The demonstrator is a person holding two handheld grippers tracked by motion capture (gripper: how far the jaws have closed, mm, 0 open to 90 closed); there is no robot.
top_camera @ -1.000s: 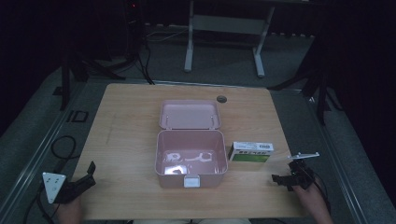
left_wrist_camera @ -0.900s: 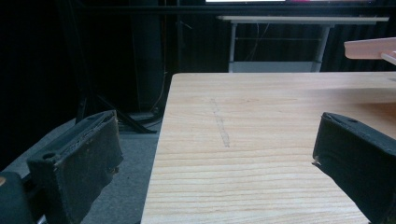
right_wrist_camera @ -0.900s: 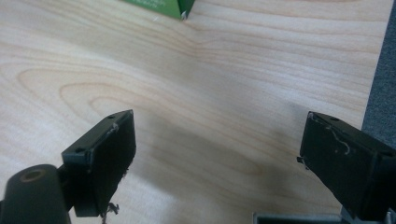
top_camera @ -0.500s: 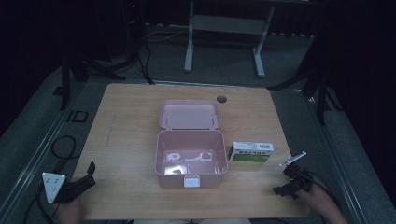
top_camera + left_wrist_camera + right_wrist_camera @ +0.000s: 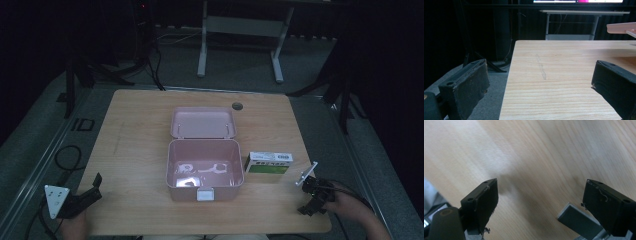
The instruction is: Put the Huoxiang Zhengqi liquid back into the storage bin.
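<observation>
I see my right gripper (image 5: pixel 306 200) near the table's (image 5: pixel 140 130) right front corner, jaws wide and just closing slightly, nothing between them. The green-and-white box (image 5: pixel 269 163) lies near it, just beside the open pink case (image 5: pixel 204 170), perhaps touching. My left gripper (image 5: pixel 89 192) gapes empty.

High view overhead facing forward over table (image 5: pixel 135 130), left gripper view low along it, right gripper view close above it

Right gripper (image 5: pixel 539 202) fingers spread wide, nothing between, over wooden table (image 5: pixel 544 157)
</observation>
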